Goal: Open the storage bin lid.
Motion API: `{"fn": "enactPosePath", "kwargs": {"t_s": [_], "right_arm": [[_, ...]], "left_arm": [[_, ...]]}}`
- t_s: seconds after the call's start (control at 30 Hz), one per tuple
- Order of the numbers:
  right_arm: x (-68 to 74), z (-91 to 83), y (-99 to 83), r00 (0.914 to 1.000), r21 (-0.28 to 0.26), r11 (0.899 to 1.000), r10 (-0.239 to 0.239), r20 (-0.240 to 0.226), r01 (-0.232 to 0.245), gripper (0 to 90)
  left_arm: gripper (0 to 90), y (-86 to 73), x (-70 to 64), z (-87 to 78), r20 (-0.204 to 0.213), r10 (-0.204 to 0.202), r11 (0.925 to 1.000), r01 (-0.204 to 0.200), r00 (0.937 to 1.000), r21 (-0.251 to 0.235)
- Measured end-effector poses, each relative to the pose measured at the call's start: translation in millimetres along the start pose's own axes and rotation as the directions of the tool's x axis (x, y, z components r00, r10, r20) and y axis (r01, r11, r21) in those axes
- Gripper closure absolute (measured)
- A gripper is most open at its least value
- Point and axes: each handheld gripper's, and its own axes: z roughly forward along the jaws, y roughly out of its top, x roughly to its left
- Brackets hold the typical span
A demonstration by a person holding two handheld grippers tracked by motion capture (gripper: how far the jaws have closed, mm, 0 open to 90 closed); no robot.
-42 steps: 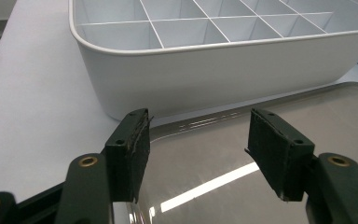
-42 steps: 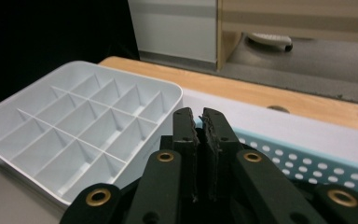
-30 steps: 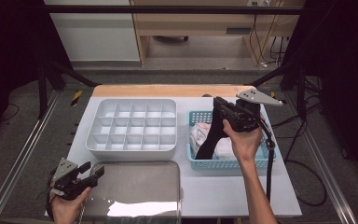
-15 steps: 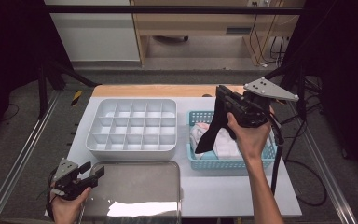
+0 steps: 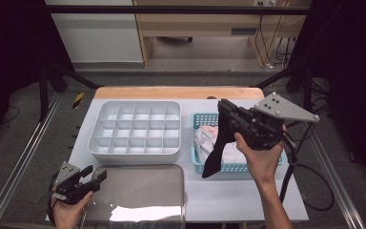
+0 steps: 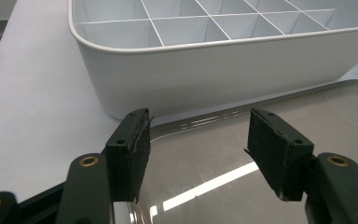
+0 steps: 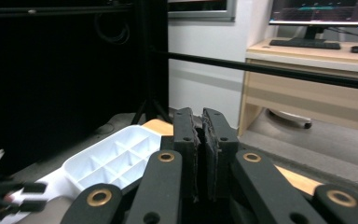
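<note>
Black sock [image 5: 215, 155]: soft cloth, long and limp, hanging from the right gripper [image 5: 225, 107] above the near edge of the blue basket [image 5: 267, 164]; jaws pressed together on its upper end. Basket: plastic lattice, holds pale folded cloth [image 5: 205, 140]. Left gripper [image 6: 198, 154]: jaws apart, holding nothing, over the steel tray [image 6: 261, 186], smooth and reflective. White divided box [image 5: 133, 129]: plastic, square cells. No legible writing.

Right gripper [image 5: 225, 112] has lifted a black cloth, probably a sock [image 5: 217, 150], clear of the basket [image 5: 238, 166]
</note>
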Motion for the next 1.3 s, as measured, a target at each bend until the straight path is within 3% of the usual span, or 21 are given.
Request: {"fn": "enactPosePath", "kwargs": {"t_s": [0.2, 0.4, 0.53, 0.8, 1.13, 1.3], "right_arm": [[11.2, -10.0, -18.8, 0.999, 0.024, 1.0, -0.007, -0.043, 0.008, 84.6], [16.7, -11.6, -41.2, 0.9948, 0.065, 0.998, 0.017, -0.101, -0.011, 84.6], [19.6, -10.7, -55.8, 0.9927, 0.097, 0.995, 0.031, -0.117, -0.019, 84.6], [22.5, -5.6, -87.6, 0.9899, 0.183, 0.983, 0.047, -0.134, -0.022, 84.5], [22.0, -0.9, -131.7, 0.9856, 0.313, 0.949, 0.091, -0.142, -0.043, 84.5], [19.2, 1.4, -156.1, 0.9845, 0.384, 0.921, 0.12, -0.128, -0.062, 84.4]], "left_arm": [[39.1, -0.1, -0.5, -0.5, -0.009, 0.011, 0.9999, -0.011, 0.9999, -0.008], [40.4, -0.4, -1.3, -1.1, -0.016, 0.026, 0.9995, -0.026, 0.9995, -0.019], [41.3, -0.4, -1.9, -2.1, -0.037, 0.045, 0.9984, -0.047, 0.9983, -0.033], [44.2, -0.5, -4.1, -3.5, -0.039, 0.086, 0.9932, -0.088, 0.9956, -0.076], [44.2, -0.9, -4.5, -3.3, -0.037, 0.092, 0.9932, -0.094, 0.9951, -0.068], [43.8, -1.0, -4.2, -4.5, -0.047, 0.088, 0.9927, -0.091, 0.995, -0.078]]}}
